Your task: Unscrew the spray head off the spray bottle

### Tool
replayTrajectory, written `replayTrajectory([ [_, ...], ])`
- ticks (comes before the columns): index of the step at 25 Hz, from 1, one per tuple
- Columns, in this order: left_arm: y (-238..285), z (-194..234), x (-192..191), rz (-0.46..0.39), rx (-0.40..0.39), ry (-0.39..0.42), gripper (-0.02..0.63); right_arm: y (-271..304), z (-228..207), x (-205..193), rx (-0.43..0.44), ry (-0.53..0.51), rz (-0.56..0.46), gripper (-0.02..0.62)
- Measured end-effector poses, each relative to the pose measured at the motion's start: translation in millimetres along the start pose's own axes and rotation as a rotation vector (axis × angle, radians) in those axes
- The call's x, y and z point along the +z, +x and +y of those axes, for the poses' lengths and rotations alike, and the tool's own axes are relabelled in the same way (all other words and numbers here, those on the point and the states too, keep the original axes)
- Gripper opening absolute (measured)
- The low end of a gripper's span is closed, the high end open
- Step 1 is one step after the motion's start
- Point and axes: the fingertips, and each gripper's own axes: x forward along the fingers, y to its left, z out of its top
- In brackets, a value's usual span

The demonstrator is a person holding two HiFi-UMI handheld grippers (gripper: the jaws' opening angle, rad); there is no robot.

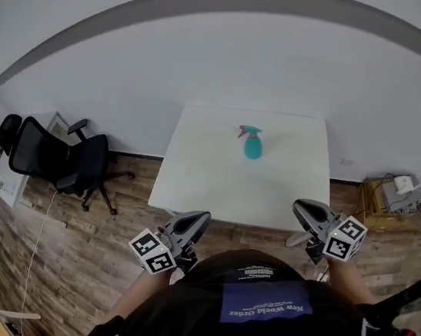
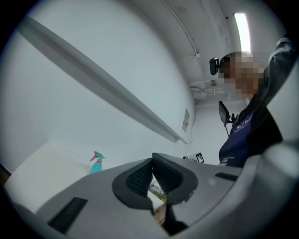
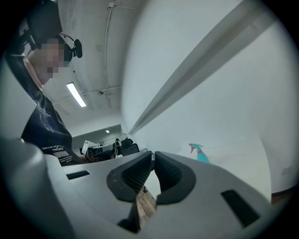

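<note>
White table (image 1: 193, 180) against a pale wall (image 1: 210, 62); both tongs clenched on nothing, short of the bottle.

Head view: the teal spray bottle (image 1: 253, 146) stands upright toward the table's far edge, its pink spray head (image 1: 243, 132) pointing left. The left gripper (image 1: 200, 218) and right gripper (image 1: 303, 208) hang at the near edge, well apart from it. Left gripper view: jaws pressed together with nothing between them, and the bottle small and distant across the table. Right gripper view: the same, jaws together and empty, bottle far ahead. The step in hand looks like the approach. To do it well, both should open before arriving, one clamping the body low so it cannot tip, the other closing squarely on the collar under the head.
</note>
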Motion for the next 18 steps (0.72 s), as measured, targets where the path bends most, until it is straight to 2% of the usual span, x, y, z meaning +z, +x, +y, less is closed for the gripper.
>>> replayTrajectory([
  [10,38,22,-2,0.026,-0.024,-0.019,0.003,4,-40,0,-0.028,0.029,0.001,-0.002],
  [18,38,91,16,-0.003,-0.128,-0.047,0.003,55,-45,10,-0.113,-0.040,0.010,-0.002],
])
